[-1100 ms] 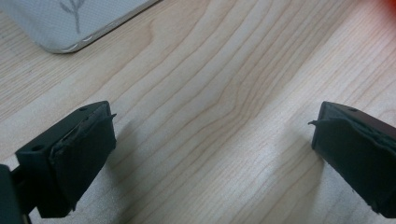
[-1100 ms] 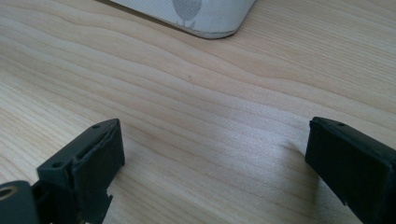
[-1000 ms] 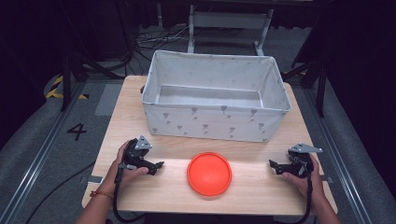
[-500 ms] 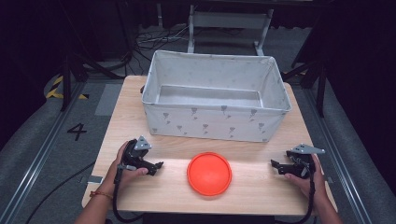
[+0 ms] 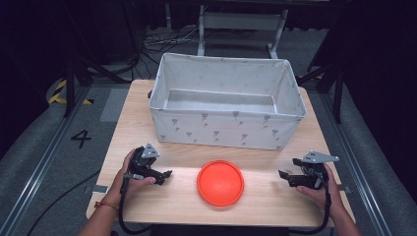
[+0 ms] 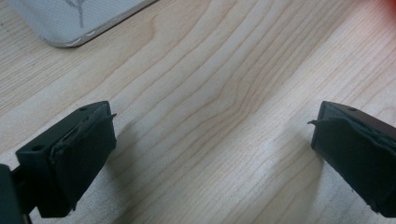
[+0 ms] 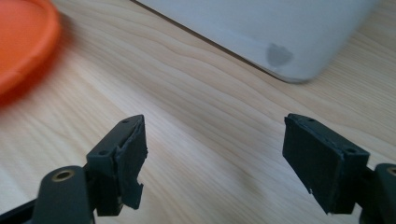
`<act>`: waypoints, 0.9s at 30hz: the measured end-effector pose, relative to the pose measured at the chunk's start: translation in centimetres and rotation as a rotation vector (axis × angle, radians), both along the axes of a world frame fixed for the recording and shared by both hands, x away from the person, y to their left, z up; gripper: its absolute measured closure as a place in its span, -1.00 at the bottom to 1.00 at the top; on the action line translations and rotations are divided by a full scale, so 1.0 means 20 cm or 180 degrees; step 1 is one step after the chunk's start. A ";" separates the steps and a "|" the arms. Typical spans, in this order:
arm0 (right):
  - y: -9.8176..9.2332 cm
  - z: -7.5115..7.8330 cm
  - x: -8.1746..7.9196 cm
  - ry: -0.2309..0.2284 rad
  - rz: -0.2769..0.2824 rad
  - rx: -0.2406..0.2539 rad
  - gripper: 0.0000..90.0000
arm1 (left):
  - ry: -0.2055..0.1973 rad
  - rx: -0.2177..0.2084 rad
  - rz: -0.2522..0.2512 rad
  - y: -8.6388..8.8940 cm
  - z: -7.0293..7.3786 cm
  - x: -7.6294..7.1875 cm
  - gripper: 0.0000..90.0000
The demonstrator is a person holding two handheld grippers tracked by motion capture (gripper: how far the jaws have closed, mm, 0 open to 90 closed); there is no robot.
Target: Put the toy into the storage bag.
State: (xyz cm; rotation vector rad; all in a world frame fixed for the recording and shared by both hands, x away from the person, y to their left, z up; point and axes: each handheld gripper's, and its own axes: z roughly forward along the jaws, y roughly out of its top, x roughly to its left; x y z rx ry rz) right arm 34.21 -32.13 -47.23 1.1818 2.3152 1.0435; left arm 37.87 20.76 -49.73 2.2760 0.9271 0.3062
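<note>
Wood grain runs across the table [image 5: 147,123], and on it an orange disc [image 5: 220,182] lies flat near the front edge, midway between the two grippers and touching neither. Behind the disc stands a white fabric bin [image 5: 216,130] with small grey marks on its wall, its bottom bare. The left gripper [image 5: 166,176] sits low over the table to the left of the disc, held in the person's left hand [image 5: 129,169], its tips turned toward the disc; its jaws are spread wide with only bare wood between them, and a corner of the bin shows beyond them in the left gripper view. The right gripper [image 5: 282,176] is on the disc's other side in the right hand [image 5: 322,189], also pointing inward. Its jaws have just been closing a little, yet a broad gap remains with nothing in it.
</note>
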 end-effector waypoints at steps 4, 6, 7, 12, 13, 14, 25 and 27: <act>0.09 0.05 -0.02 -0.0028 0.0190 0.0066 -0.51 | -0.0001 0.0000 0.0001 0.00 0.00 0.00 -1.00; 0.14 0.07 -0.03 -0.0055 0.0283 0.0090 -0.51 | -0.0001 0.0001 0.0001 0.00 0.00 0.00 -1.00; 0.16 0.09 -0.03 -0.0058 0.0331 0.0119 -0.51 | 0.0002 -0.0004 0.0006 0.00 0.00 0.00 -1.00; 0.31 0.13 -0.04 -0.0102 0.0629 0.0193 -0.57 | -0.0012 0.0014 0.0011 0.00 0.00 0.00 -0.99; 0.35 0.13 -0.04 -0.0097 0.0688 0.0187 -0.57 | -0.0014 0.0015 0.0012 0.00 0.00 0.00 -0.99; 0.38 0.13 -0.03 -0.0095 0.0744 0.0178 -0.57 | -0.0013 0.0015 0.0011 0.00 0.00 0.00 -0.99; 0.68 0.04 0.09 0.0059 0.1118 0.0112 -0.54 | -0.0020 0.0022 0.0031 0.00 0.00 0.00 -0.99; 0.70 0.01 0.13 0.0113 0.1106 0.0065 -0.55 | -0.0002 0.0006 0.0033 0.00 0.00 -0.01 -0.99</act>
